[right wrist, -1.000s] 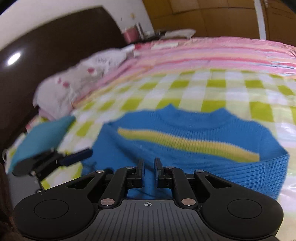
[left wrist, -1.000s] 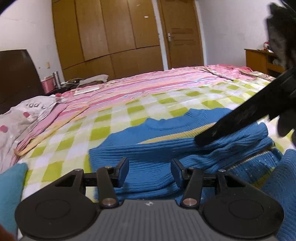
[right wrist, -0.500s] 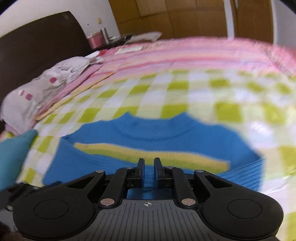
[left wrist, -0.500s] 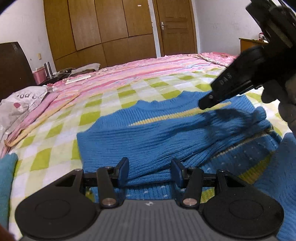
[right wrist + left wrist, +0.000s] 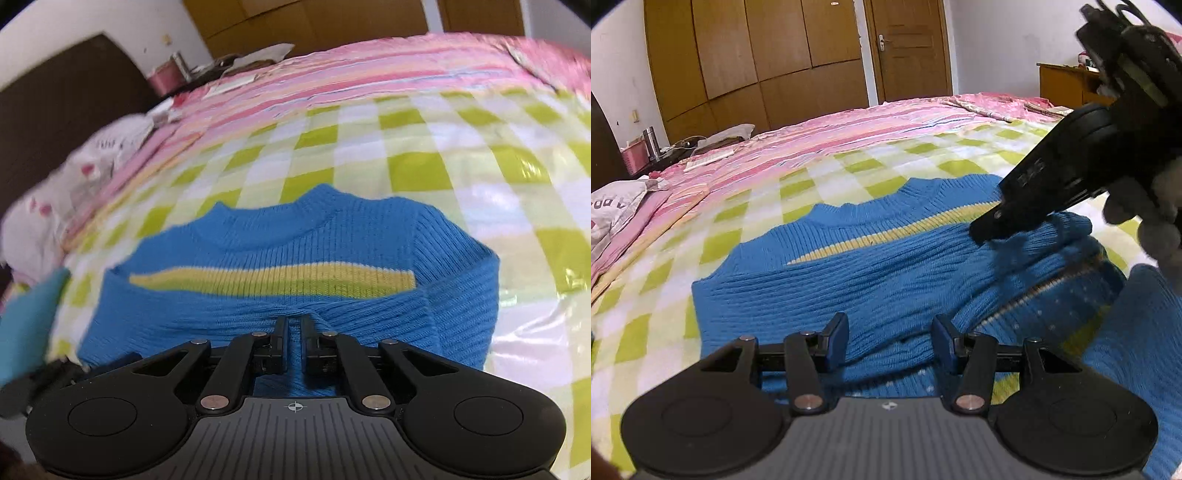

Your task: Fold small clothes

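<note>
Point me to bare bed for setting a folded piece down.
Free: checked sheet between the sweater collar and the pink quilt; also beside the sweater's sleeve fold in the right wrist view, and left of it toward the pillow. Crowded: over the sweater, with right gripper and left gripper.

Bed in green-check cover, blue sweater flat on it, pink striped sheet beyond
</note>
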Demonstrator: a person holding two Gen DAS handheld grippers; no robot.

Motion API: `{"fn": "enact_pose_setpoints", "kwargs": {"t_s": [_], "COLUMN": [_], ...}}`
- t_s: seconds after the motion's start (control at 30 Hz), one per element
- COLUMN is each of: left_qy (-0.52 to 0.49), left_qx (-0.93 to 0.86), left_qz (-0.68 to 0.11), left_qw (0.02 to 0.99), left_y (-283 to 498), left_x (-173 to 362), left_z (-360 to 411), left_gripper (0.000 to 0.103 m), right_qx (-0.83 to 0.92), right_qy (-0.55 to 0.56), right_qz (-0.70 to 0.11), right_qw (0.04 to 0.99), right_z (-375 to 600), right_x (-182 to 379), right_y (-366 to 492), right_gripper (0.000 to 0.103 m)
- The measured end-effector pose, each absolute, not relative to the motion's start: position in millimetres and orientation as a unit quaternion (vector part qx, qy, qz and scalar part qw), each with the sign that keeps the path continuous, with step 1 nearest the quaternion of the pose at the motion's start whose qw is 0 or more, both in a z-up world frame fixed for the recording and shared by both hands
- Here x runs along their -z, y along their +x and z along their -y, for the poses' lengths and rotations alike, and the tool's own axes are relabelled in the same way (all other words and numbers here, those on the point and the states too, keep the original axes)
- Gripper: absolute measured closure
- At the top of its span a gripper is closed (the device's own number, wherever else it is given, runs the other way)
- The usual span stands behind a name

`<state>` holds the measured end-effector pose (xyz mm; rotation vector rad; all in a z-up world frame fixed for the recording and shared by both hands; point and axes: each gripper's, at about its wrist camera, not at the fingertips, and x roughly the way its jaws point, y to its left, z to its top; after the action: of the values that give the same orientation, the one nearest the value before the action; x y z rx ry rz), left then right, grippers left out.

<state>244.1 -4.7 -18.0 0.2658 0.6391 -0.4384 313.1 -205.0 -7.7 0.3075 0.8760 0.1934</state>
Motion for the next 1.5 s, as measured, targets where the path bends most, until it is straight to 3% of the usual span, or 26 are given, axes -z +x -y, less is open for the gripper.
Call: {"fn": "enact_pose_setpoints", "kwargs": {"t_s": [0.13,0.43,0.8,1.2,1.5], "left_qy": [0.126,0.113,0.040,-0.014,0.000], "left_qx": [0.204,0.167,0.116,0.116,0.096], "left_qz": [-0.310,-0.314,-0.379,-0.420,-0.417], "left_qw": [0.920,0.928,0.917,0.900,0.904], "left_y": [231.8,164.5,73.7,64.5,60.0], "left_x": [8.2,-10.9,-4.6,15.1,19.5], "left_z": [-2.8,-49.1,-99.2,-93.5,-82.6], "left_gripper": [0.047,0.047,0.047,0.055,0.055], "right_qx": [-0.101,-0.113,-0.094,-0.078,-0.089], "right_qy": [0.137,0.136,0.136,0.156,0.161], "right_qz": [-0.409,-0.419,-0.413,-0.413,-0.410], "right_qw": [0.897,0.890,0.896,0.894,0.893], "right_z": [211.2,229.8,260.6,279.8,285.8], "right_x": [-3.2,-10.7,-11.2,7.3,19.5], "right_y": [285.0,207.9,127.5,99.8,105.9], "right_gripper": [0.089,0.086,0.071,0.071,0.068]}}
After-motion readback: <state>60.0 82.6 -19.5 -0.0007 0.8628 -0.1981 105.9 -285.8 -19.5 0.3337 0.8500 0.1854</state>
